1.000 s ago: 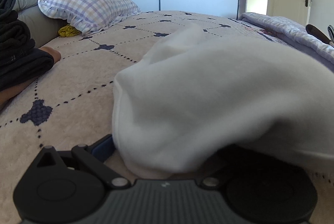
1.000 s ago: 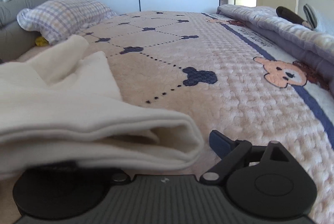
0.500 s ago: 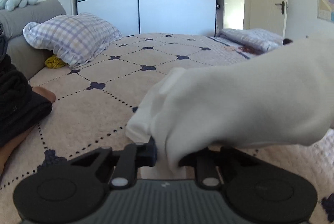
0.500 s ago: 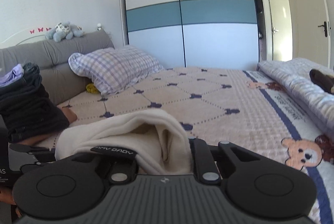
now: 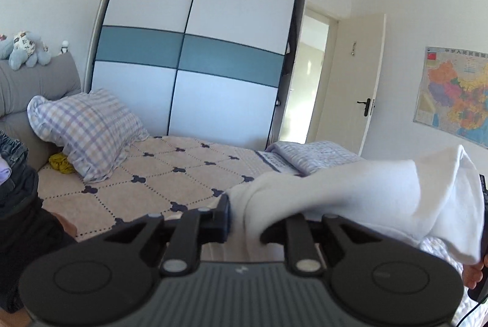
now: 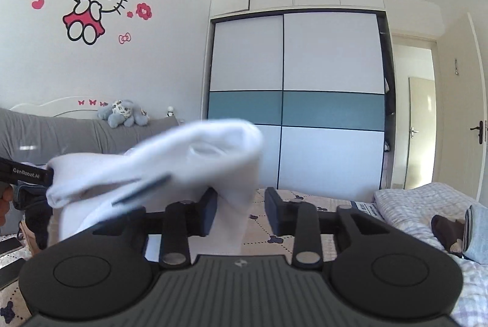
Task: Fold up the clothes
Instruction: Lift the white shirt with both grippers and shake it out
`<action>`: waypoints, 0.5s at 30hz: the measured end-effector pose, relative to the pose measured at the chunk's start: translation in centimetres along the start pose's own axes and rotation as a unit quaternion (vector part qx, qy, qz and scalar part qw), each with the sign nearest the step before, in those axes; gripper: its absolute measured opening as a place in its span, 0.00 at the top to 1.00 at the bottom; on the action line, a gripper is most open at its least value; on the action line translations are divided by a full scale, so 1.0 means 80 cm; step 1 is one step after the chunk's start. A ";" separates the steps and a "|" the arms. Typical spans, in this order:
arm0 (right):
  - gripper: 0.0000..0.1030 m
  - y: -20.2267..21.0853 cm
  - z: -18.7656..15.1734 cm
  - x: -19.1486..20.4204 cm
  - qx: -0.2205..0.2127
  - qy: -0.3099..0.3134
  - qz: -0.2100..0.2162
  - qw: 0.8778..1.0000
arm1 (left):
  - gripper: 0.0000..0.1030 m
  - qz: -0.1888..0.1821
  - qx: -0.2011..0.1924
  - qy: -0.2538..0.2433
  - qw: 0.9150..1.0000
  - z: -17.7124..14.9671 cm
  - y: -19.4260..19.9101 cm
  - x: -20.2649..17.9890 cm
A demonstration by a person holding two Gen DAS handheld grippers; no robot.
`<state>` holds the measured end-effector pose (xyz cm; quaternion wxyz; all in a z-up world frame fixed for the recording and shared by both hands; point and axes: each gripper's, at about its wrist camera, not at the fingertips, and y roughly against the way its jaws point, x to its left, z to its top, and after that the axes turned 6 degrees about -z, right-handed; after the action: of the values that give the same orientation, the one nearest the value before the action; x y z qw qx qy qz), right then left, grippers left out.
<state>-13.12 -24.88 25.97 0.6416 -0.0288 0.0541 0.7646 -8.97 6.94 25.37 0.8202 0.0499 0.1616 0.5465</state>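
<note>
Left claw pinches one white garment; right claw is opening, cloth between.

bed: wide, covered by a beige quilted bedspread with dotted diamond lines and small dark blue mouse-head shapes. on it, at the head end: checked pillow, leaning on the grey headboard; small yellow cloth just beside the pillow's lower edge. along the far side: folded pale blue checked blanket; a brown and light blue item lies on that blanket. near left edge: pile of dark clothes.
</note>
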 end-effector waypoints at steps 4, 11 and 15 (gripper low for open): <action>0.44 -0.026 -0.072 -0.042 0.086 -0.040 -0.057 0.994 | 0.51 0.049 0.103 0.024 0.993 -0.053 -0.077 0.035; 0.44 -0.065 -0.184 -0.046 0.208 -0.040 -0.097 0.972 | 0.28 0.097 0.175 0.142 0.969 -0.142 -0.104 0.124; 0.44 -0.074 -0.202 -0.041 0.223 -0.033 -0.090 0.970 | 0.13 0.109 0.161 0.181 0.964 -0.163 -0.077 0.134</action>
<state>-7.09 -28.98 10.05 0.6993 0.1355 0.1993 0.6730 -3.95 13.00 9.23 0.6939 0.0982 0.3869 0.5993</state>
